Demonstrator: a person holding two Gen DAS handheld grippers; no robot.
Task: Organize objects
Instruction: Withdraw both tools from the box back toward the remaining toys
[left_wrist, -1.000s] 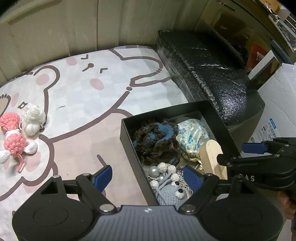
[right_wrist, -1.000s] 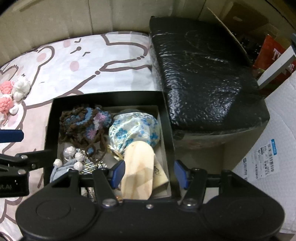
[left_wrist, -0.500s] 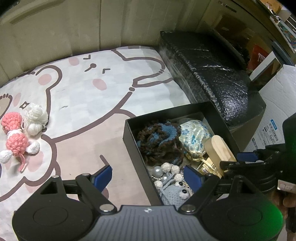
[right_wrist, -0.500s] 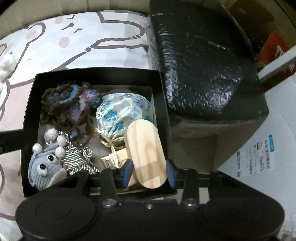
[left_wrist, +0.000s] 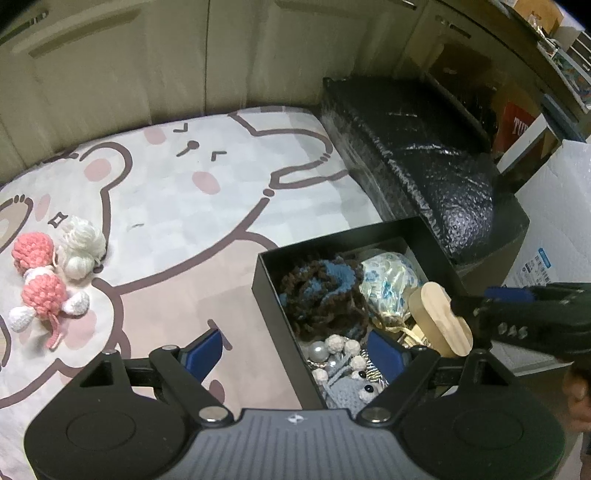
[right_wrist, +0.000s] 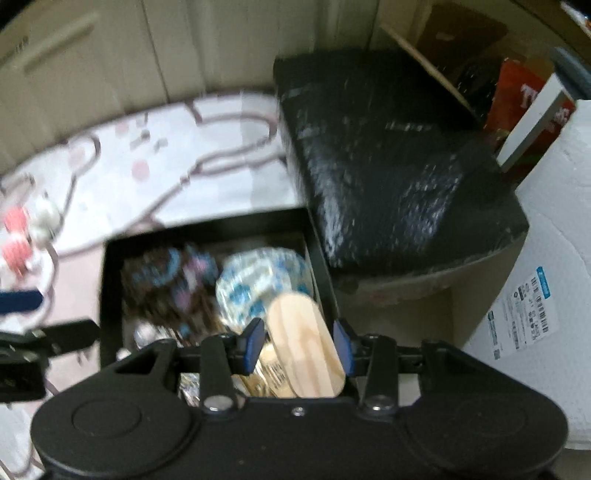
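An open black box (left_wrist: 273, 306) on the cartoon mat holds brown-blue yarn (left_wrist: 317, 291), a floral pouch (left_wrist: 388, 277), a grey crochet toy (left_wrist: 351, 387) and a tilted oval wooden piece (left_wrist: 439, 317). My right gripper (right_wrist: 297, 341) straddles that wooden piece (right_wrist: 303, 347). Its jaws are opening, and a thin gap shows at the left pad. From the left wrist view the right gripper (left_wrist: 476, 301) reaches in from the right. My left gripper (left_wrist: 295, 349) is open and holds nothing, above the box's near left corner. Pink (left_wrist: 40, 288) and white (left_wrist: 81, 243) crochet toys lie at the mat's left.
A black bubble-wrapped block (left_wrist: 424, 166) sits just behind and right of the box. A white foam carton (left_wrist: 554, 221) stands at the far right. Cupboard doors close off the back. The mat (left_wrist: 184, 221) stretches between the toys and the box.
The right jaws narrowed around the wooden piece, dipping toward the box, then came back up and eased slightly apart. The right view is now blurred. The left gripper hardly moved.
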